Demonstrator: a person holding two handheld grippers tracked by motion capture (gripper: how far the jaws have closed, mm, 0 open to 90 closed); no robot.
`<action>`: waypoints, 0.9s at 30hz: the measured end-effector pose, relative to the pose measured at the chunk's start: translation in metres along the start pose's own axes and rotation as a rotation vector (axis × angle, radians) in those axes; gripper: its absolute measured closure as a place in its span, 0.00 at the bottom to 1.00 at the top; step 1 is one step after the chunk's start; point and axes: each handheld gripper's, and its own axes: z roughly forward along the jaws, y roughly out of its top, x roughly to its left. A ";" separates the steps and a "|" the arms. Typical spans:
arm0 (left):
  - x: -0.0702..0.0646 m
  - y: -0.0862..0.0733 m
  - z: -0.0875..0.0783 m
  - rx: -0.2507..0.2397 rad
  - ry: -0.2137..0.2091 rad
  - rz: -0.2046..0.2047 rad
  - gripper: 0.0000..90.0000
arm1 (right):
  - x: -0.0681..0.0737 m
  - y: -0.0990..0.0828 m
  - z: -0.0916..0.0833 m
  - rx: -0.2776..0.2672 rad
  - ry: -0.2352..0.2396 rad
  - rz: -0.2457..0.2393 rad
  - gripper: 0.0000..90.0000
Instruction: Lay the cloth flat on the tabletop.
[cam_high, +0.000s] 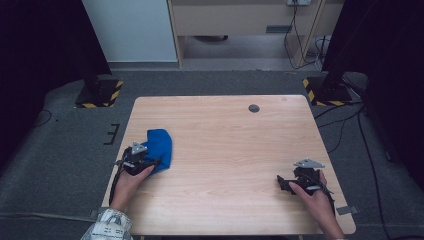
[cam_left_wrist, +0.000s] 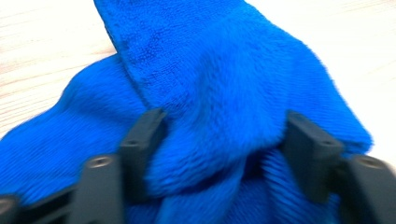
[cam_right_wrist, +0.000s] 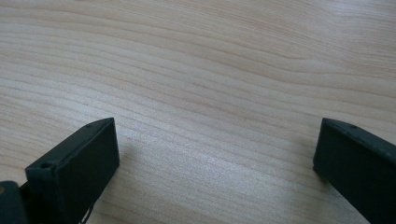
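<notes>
At the worktop's (cam_high: 225, 150) left edge: left hand-held gripper (cam_high: 141, 162) is half-closing on a bunched blue cloth (cam_left_wrist: 224, 93); a thin pinch risks slipping. Right hand-held gripper (cam_right_wrist: 215, 154) is resting wide open, empty.

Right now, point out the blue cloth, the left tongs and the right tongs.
blue cloth (cam_high: 161, 142): high view, middle of the bunched fabric.
left tongs (cam_left_wrist: 219, 140): left gripper view, midway between the tips, cloth bulging between them.
right tongs (cam_right_wrist: 217, 144): right gripper view, midway between the spread tips.
</notes>
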 end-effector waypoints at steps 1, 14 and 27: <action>0.000 0.000 -0.001 -0.001 -0.006 0.001 0.45 | 0.000 0.000 0.000 0.000 0.000 0.000 0.00; -0.013 0.013 -0.018 -0.072 -0.064 0.027 0.80 | 0.000 0.000 0.000 0.000 0.000 0.001 0.00; -0.067 0.047 -0.024 -0.130 -0.147 0.145 0.81 | 0.000 0.000 0.000 0.000 0.000 0.000 0.00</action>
